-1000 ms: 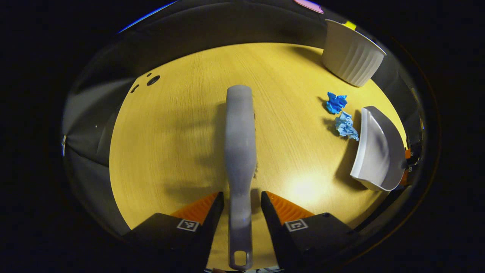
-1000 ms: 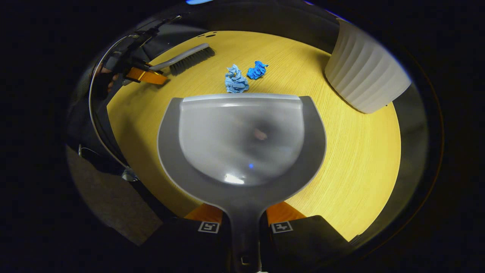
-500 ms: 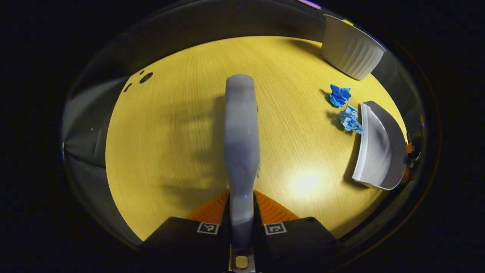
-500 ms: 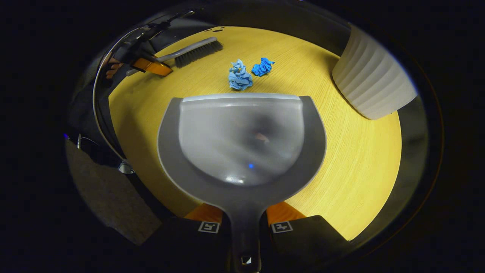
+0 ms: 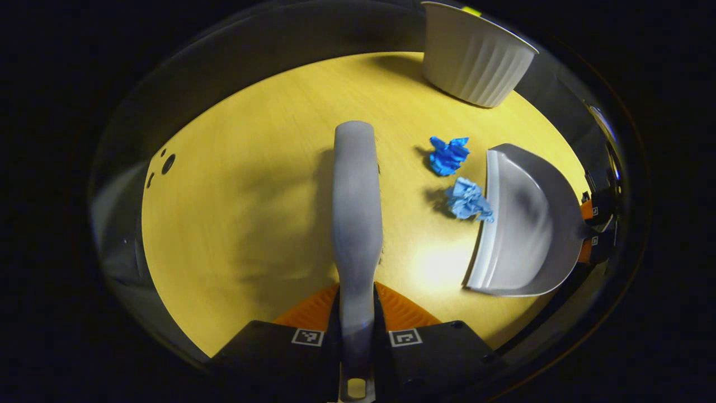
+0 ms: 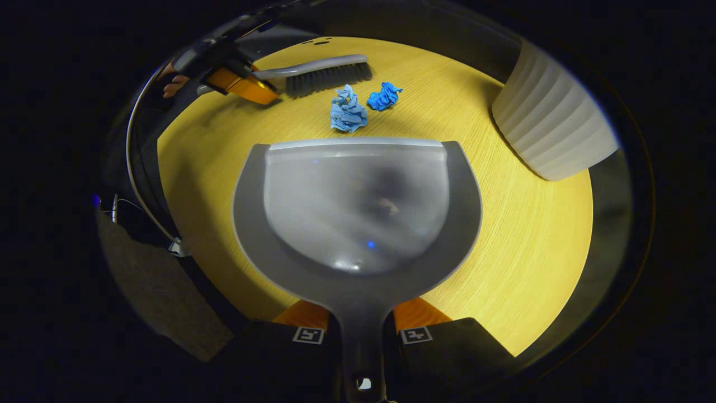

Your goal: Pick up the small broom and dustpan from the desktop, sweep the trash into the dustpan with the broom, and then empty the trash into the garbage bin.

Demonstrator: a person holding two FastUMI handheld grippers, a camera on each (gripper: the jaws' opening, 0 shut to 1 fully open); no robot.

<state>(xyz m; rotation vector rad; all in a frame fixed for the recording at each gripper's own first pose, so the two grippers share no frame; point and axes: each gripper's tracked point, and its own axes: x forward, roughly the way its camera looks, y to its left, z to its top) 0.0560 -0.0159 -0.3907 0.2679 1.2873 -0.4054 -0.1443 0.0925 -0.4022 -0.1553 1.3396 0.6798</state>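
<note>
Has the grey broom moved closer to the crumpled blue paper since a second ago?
Yes. In the right gripper view the grey broom, held by the left tool, has slid along the wooden table toward the pale blue paper wad.

Each tool has a black blocky body bearing two small square black-and-white markers, one at the base of each finger: the left tool and the right tool. The fingers' inner faces are ribbed. A bare hand shows behind the far-off left tool.
</note>
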